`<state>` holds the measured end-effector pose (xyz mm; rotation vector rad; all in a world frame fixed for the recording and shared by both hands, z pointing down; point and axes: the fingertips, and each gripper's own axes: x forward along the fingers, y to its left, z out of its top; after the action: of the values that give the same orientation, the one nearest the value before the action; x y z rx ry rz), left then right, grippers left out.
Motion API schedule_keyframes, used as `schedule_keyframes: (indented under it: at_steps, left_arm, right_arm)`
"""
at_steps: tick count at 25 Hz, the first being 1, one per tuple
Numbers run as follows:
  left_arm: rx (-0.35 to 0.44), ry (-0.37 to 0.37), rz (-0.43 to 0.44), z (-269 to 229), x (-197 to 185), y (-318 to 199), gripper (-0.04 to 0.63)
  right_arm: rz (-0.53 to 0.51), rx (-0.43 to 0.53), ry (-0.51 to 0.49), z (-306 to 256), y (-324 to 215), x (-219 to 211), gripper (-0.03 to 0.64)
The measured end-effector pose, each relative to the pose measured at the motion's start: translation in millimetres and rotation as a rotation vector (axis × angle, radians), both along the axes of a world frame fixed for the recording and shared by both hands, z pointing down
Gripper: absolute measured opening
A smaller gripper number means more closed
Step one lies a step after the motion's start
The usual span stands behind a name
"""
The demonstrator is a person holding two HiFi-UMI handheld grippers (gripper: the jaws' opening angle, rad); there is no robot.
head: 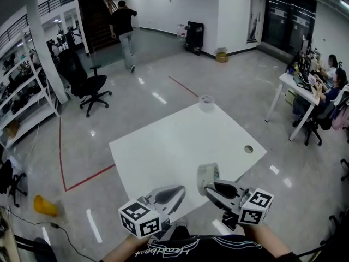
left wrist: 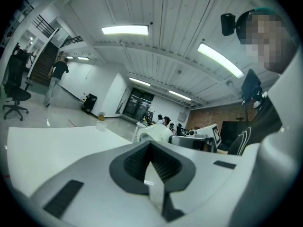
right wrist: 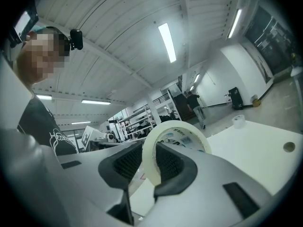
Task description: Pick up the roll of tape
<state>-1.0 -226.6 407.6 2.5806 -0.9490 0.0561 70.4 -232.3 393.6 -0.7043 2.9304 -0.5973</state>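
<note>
Open-plan office, part lab. Glossy grey floor [head: 163, 70] with red tape lines [head: 61, 152]. Metal shelving racks [head: 22, 86] on the left, black office chair [head: 87, 83] beside them. Right: white desk [head: 297, 86] with monitors, seated people [head: 332, 83]. Staircase [head: 95, 15] and dark double doors [head: 286, 18] along far wall. Ceiling strip lights [left wrist: 125, 30]. White bench [head: 174, 141] near, middle.
</note>
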Motion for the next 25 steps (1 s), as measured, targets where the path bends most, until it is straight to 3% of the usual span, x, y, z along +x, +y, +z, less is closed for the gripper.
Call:
schedule_keyframes:
  at_steps: [25]
  left_arm:
    - [0.014,-0.003,0.022,-2.1,12.8,8.4,0.003]
  right_arm:
    - [0.019,0.007,0.024,4.9,5.6,8.5,0.094]
